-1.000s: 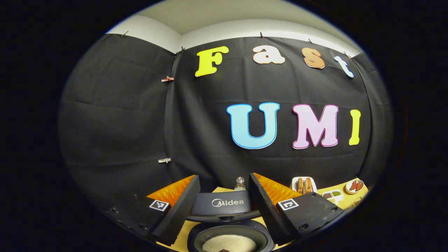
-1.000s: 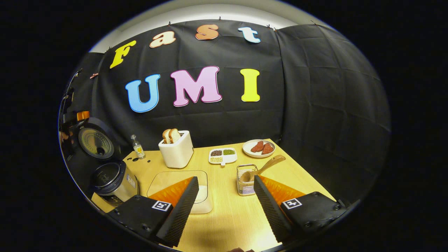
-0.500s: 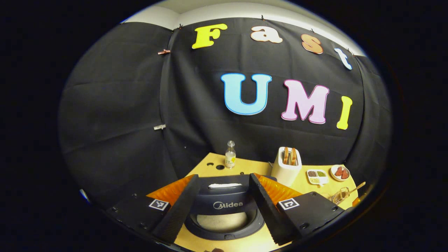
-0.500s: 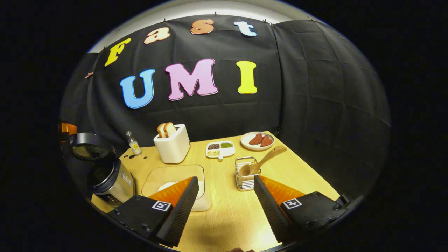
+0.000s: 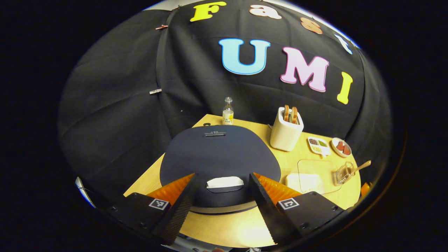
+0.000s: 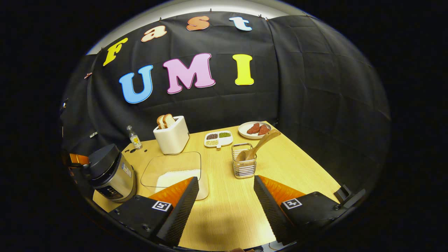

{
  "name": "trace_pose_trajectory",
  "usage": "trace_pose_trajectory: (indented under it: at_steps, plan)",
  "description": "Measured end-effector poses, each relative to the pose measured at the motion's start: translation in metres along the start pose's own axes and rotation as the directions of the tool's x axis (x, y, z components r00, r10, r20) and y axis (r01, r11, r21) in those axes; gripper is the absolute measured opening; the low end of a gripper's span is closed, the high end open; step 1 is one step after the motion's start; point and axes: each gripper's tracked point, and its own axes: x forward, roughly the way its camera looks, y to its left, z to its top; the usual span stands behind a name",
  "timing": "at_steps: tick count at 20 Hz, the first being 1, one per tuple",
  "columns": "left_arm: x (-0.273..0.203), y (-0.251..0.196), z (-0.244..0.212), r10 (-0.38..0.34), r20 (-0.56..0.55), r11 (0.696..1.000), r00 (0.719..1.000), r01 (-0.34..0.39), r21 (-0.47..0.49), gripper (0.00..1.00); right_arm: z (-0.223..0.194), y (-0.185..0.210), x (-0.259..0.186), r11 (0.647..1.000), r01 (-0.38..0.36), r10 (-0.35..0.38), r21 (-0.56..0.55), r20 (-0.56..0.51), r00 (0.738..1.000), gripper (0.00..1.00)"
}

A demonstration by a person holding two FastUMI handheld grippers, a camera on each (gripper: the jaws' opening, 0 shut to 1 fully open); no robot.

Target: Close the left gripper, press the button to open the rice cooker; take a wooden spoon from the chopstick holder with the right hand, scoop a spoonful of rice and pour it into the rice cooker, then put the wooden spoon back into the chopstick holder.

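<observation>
Cooker (image 5: 220, 164) sits at lower centre of the left gripper view with its dark lid down, its pale button (image 5: 224, 182) right between the fingers of the left gripper (image 5: 220, 201), whose jaws stand spread with nothing in them. In the right gripper view the cooker (image 6: 110, 173) is at lower left. The spoon (image 6: 257, 146) stands in the holder (image 6: 244, 163) just above centre, handle leaning toward upper right. The right gripper (image 6: 224, 204) is spread and empty too, the holder lying straight ahead of it, a little right. The rice tray (image 6: 175, 175) lies left of the holder.
</observation>
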Motion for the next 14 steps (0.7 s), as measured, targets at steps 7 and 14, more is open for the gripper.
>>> trace_pose_trajectory:
  at_steps: [7, 14]
  plan:
    - [0.002, -0.001, -0.007, 0.025, 0.021, 1.000, 0.999, -0.025, 0.011, 0.99, -0.010, 0.001, -0.001, 1.000, -0.008, 0.008, 0.011, -0.019, 1.000, 0.99]
    - [0.001, -0.003, -0.008, -0.012, 0.046, 0.999, 0.999, 0.010, 0.040, 0.98, -0.001, 0.006, 0.003, 1.000, -0.019, 0.019, 0.016, 0.009, 1.000, 0.99]
